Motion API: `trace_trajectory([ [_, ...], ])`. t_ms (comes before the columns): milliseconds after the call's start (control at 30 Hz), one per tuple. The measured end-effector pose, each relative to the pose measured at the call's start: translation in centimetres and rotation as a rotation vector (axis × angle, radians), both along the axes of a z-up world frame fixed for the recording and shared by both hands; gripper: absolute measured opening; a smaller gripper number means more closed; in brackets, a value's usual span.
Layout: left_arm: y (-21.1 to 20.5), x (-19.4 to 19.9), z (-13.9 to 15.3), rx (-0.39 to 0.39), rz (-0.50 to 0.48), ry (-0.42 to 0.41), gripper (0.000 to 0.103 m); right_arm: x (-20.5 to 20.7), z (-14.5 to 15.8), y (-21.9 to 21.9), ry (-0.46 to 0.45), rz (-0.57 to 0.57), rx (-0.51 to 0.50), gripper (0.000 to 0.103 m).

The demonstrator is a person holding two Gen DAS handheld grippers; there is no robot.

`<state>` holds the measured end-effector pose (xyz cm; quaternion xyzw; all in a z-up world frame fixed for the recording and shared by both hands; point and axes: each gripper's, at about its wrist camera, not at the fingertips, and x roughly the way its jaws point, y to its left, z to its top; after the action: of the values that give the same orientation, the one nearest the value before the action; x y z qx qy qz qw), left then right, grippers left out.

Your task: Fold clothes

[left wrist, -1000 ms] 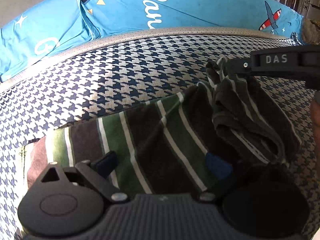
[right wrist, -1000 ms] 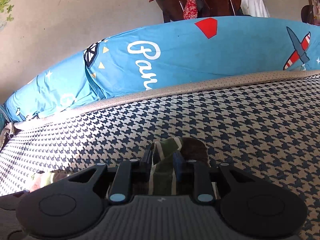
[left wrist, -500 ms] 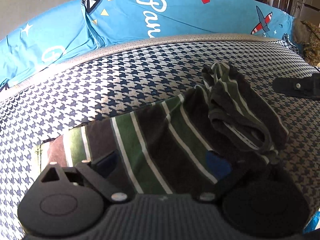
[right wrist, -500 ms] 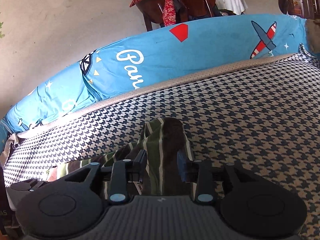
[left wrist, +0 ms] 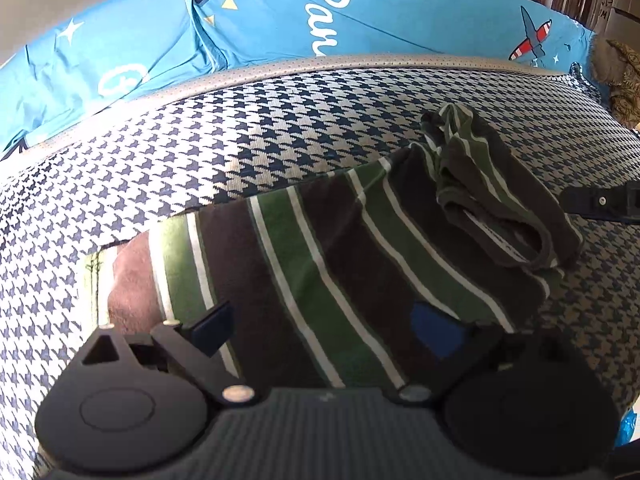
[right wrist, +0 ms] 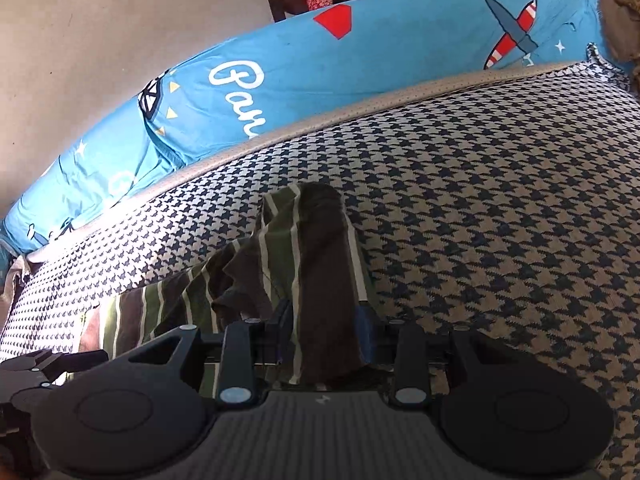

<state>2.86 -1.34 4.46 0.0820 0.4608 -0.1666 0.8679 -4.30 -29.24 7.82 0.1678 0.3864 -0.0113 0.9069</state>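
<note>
1. While the striped shirt point(left wrist: 320, 264) lies spread on the houndstooth mattress point(left wrist: 280, 136), with one end bunched into a rumpled heap point(left wrist: 492, 200) on its right side, treat the cloth as only partly flattened; I cannot tell from this moment alone which fold you are on.
2. Your left gripper point(left wrist: 324, 324) stands with its fingers wide apart, hovering low over the near edge of the shirt and gripping nothing. Settle both pads around a single clean edge before you close, not around a wrinkle.
3. Your right gripper point(right wrist: 324, 328) has its fingers parted with a band of the shirt point(right wrist: 320, 260) running between them. The gap looks wider than the cloth, so I judge it slack, not pinched, though the lower contact is hidden by the gripper body.
4. If you take that bunched end, catch all its layers together, lift just enough to clear the mattress, and draw it out flat so the stripes run straight.
5. Keep the two grippers level with each other as you carry an edge over; an uneven pull will likely skew the fold.
6. Mind the blue printed bedding point(right wrist: 360, 72) along the far edge and keep the shirt short of it.
</note>
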Motion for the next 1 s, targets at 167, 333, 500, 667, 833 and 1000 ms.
trace_trajectory([
  [167,1.0,-0.5,-0.5,0.007,0.010,0.004,0.099,-0.7,0.3,1.4,-0.038,0.121,-0.056,0.036],
  [333,1.2,-0.2,-0.6,0.003,0.011,0.012,0.099,-2.0,-0.1,1.3,-0.035,0.167,-0.156,0.042],
  [500,1.3,-0.1,-0.6,-0.004,0.012,0.015,0.099,-3.1,-0.8,0.8,-0.009,0.184,-0.256,0.042],
  [667,1.0,-0.1,-0.7,-0.001,0.008,0.018,0.099,-2.9,-1.6,0.5,0.034,0.187,-0.287,0.042],
  [833,0.4,0.0,-0.9,0.002,0.005,0.019,0.099,-2.1,-2.5,0.7,0.066,0.177,-0.322,0.042],
  [1000,0.0,0.2,-1.1,0.004,0.001,0.021,0.099,-1.6,-3.0,-0.6,0.098,0.080,-0.325,0.042],
])
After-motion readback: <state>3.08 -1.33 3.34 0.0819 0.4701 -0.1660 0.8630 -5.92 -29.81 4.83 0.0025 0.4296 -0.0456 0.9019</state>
